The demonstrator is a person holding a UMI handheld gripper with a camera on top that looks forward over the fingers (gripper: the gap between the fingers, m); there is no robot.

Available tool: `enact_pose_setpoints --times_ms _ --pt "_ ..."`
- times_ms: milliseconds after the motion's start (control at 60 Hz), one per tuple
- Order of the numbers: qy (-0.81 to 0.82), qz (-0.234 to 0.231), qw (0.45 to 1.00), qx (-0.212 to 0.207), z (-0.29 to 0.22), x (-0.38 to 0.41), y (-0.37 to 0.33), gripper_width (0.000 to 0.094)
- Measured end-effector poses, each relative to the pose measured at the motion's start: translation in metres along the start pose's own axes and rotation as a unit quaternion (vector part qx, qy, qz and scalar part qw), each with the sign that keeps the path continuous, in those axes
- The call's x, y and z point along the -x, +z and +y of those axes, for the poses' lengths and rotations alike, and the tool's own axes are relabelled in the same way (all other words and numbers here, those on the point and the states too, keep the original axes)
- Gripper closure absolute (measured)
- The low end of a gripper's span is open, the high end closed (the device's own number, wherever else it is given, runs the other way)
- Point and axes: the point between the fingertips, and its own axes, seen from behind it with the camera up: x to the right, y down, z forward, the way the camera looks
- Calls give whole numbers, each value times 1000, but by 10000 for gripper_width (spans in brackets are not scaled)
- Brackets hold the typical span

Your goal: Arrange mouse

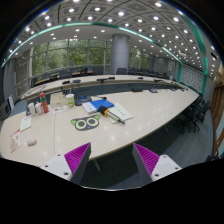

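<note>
My gripper (112, 150) is held high, above the near edge of a long pale table (150, 108). Its fingers stand open, and nothing but the dark floor below the table edge shows between the purple pads (77, 156). Well ahead of the fingers, on the table, lies a small flat item with two dark rings (85, 122). I cannot make out a mouse among the small objects on the table.
Beyond the ringed item lie a blue object (90, 107), white papers or boxes (104, 102) and a long light object (121, 114). More clutter sits at the table's left end (35, 105). Office chairs (193, 110) stand at the right, and a second row of desks (100, 85) lies behind.
</note>
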Motion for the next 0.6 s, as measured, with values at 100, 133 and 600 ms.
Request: enact_pose_setpoints --times_ms 100,133,600 --pt "-7 -17 1000 7 12 15 4 75" --pt "-12 -24 1000 8 26 32 12 79" --pt "-111 -221 968 31 140 352 81 85"
